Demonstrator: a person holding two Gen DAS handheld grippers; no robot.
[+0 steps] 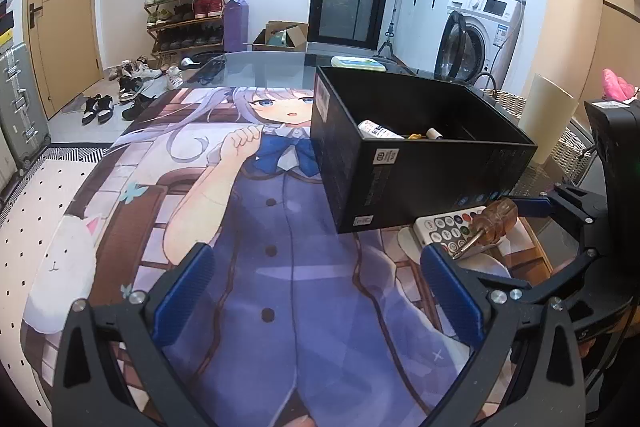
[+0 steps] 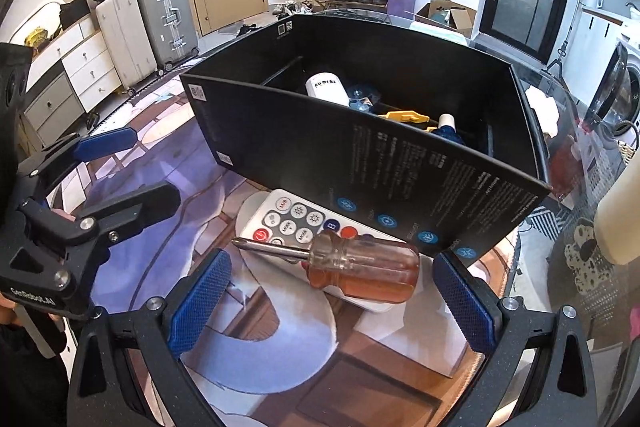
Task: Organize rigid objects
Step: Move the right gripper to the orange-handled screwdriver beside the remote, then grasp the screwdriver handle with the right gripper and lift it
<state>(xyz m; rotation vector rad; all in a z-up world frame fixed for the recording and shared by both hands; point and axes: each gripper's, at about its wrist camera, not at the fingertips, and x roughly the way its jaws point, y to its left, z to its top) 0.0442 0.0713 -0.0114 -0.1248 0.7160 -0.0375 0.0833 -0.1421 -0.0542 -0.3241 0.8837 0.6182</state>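
My right tongs, jaws spread wide and empty like my idle left tongs, straddle the stubby amber clear-plastic-handled screwdriver lying atop the white button remote beside the black cardboard box; light, rigid, probably slick, so I'd pinch the fat handle.

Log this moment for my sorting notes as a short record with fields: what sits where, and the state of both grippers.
surface: printed mat on a glass table
container: open black box, holding a white bottle, a yellow item and other small things
outside box: white remote beside the box's near wall
on remote: amber-handled screwdriver, tip toward the left gripper
right gripper: open, fingers either side of the screwdriver, not touching
left gripper: open, holding nothing, above the mat
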